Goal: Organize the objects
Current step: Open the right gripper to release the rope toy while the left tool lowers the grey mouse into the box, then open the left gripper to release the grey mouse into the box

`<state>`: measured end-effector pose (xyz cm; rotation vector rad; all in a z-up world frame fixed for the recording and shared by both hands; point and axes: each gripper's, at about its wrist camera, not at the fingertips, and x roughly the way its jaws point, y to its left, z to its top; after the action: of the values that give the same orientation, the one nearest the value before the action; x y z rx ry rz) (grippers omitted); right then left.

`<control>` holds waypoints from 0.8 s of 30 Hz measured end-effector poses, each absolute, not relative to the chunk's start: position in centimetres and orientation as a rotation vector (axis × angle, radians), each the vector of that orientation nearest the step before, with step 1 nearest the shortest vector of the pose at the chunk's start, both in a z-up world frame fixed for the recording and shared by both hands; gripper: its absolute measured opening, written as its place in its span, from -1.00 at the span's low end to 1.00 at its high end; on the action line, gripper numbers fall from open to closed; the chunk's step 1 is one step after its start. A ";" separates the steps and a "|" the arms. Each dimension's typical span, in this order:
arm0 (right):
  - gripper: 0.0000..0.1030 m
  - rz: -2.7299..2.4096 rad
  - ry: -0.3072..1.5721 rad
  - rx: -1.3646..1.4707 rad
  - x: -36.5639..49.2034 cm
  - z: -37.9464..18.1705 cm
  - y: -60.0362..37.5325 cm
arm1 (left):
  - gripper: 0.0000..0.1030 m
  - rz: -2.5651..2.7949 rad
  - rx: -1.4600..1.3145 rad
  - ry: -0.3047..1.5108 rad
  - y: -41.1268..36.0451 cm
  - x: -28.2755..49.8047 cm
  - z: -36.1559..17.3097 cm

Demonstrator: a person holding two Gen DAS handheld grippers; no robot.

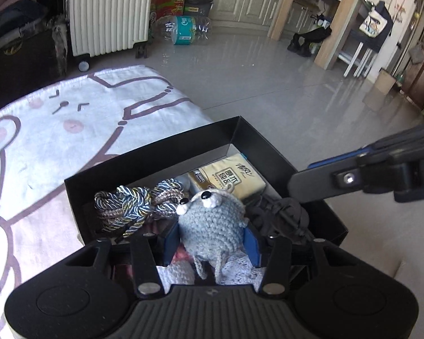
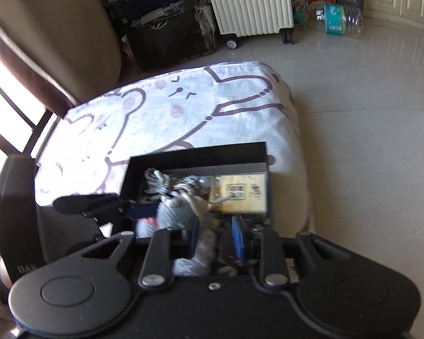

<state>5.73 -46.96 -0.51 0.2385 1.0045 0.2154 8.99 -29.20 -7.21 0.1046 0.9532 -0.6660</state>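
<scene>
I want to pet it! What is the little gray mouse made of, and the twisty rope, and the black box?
The gray mouse, held in the left gripper, looks like crocheted yarn: rows of small loops, a fuzzy matte surface. The rope seems to be silky braided cord, its twisted strands shining. The black box is probably matte cardboard, with thin flat walls and sharp folds.

My work surface: low furniture piece draped in white cloth with purple-outlined cartoon bear and rabbit print. Black open box sits directly on cloth, at corner nearest grey tiled floor. Rest of cloth bare, sunlit. Cloth hangs over rounded edge toward floor. What lies under cloth I cannot tell.
</scene>
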 end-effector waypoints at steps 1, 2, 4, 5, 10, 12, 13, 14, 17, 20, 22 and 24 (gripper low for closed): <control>-0.50 0.226 1.009 0.268 6.0 -0.7 -46.9 | -0.01 -0.671 0.074 0.962 -29.0 9.2 -7.2; -0.50 0.234 1.013 0.290 6.3 -0.9 -46.6 | 0.02 -0.678 0.045 0.968 -28.7 9.2 -7.3; -0.52 0.249 1.024 0.300 6.9 -1.4 -45.7 | 0.14 -0.695 0.014 0.970 -28.5 9.1 -7.3; -0.52 0.256 1.030 0.306 7.2 -1.6 -45.2 | 0.22 -0.707 0.016 0.969 -28.5 9.0 -7.2; -0.53 0.247 1.060 0.305 8.4 -2.8 -43.2 | 0.23 -0.741 0.090 0.947 -28.4 8.1 -6.7; -0.54 0.209 1.078 0.284 9.0 -3.4 -43.0 | 0.23 -0.740 0.102 0.947 -27.9 8.0 -6.5; -0.53 0.197 1.088 0.279 9.2 -3.7 -42.9 | 0.23 -0.731 0.106 0.947 -27.6 8.0 -6.5; -0.53 0.200 1.095 0.289 9.3 -4.2 -43.0 | 0.23 -0.723 0.106 0.948 -27.3 8.0 -6.4; -0.50 0.201 1.108 0.276 9.6 -4.8 -42.4 | 0.23 -0.684 0.094 0.955 -26.5 8.3 -6.4; -0.51 0.196 1.162 0.268 10.1 -5.7 -41.5 | 0.29 -0.687 0.118 0.956 -26.1 8.2 -6.5; -0.52 0.182 1.187 0.266 10.2 -6.7 -41.1 | 0.32 -0.685 0.150 0.940 -26.2 7.7 -6.4; -0.56 0.176 1.201 0.283 10.3 -7.5 -40.9 | 0.39 -0.682 0.156 0.944 -26.1 7.7 -6.4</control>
<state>10.33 -40.93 -7.50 0.2832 1.2009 0.1761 7.67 -26.12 -6.40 0.1557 0.9444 -0.6821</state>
